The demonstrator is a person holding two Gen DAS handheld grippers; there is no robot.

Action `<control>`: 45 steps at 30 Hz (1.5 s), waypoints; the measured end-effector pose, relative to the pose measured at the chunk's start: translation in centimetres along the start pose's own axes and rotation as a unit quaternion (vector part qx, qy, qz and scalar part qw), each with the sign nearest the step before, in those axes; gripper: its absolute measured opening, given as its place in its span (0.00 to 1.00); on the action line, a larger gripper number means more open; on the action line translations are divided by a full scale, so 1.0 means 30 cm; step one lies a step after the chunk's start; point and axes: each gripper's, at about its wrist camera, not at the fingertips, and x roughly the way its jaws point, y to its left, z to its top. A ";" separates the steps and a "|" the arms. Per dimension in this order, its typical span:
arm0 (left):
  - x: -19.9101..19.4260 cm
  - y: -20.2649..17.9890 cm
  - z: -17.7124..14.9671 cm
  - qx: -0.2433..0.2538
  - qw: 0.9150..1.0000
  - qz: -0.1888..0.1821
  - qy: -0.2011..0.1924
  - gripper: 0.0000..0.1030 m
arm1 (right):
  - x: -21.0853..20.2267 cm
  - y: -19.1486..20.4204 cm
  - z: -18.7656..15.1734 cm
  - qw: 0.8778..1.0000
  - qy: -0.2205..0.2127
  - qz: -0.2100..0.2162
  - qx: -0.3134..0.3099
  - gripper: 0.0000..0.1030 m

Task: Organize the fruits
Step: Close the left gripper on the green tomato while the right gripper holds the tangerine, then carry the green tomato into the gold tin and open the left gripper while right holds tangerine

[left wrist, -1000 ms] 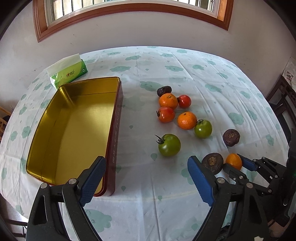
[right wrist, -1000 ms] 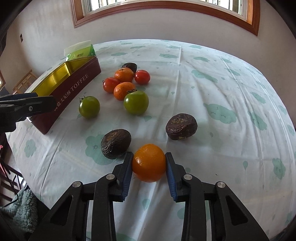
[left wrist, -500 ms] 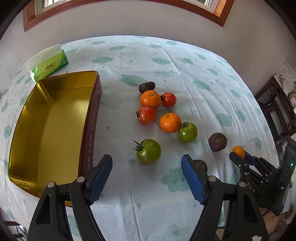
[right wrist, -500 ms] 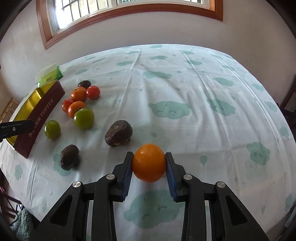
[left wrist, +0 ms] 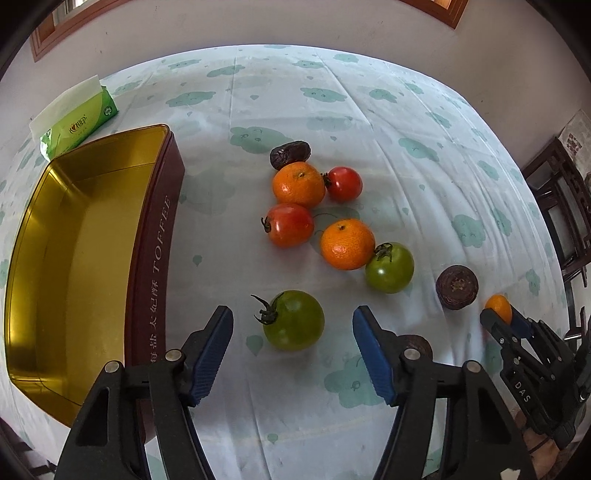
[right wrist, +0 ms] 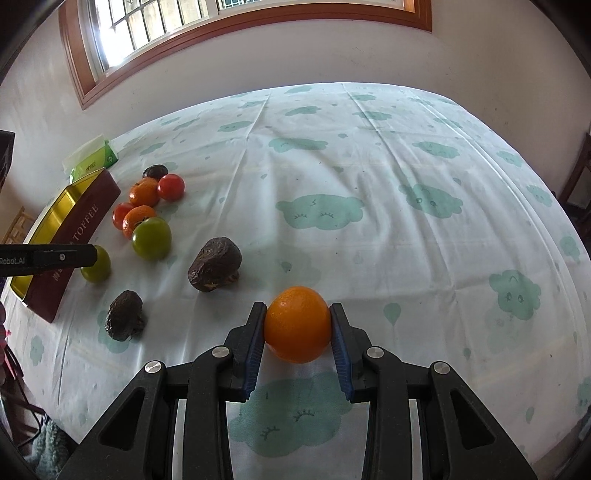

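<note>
White wall [right wrist: 332,55], wood-framed window [right wrist: 155,26], daylight.

A home dining room, cloud-print cloth [right wrist: 369,184] over the counter, wood-framed window [right wrist: 88,74], tissue pack [left wrist: 74,122], dark carved furniture [left wrist: 565,206]

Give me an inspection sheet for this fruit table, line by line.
Surface: tablecloth with a green cloud print, wrinkled.
Job's things: gold tin, nothing in it; oranges, red and green tomatoes and dark wrinkled fruits loose beside it.
Clutter: tissue pack behind the tin.
Grippers: left gripper closing its jaws around the big green tomato, pads not yet touching; right gripper shut on a small orange.
Cables: nothing seen.
Surroundings: white wall, wood-framed window, dark furniture at the right edge.
</note>
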 end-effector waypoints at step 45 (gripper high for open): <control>-0.215 0.346 0.060 -0.031 0.993 0.076 -0.087 0.32 | 0.013 0.010 -0.003 1.000 0.003 -0.005 0.000 0.35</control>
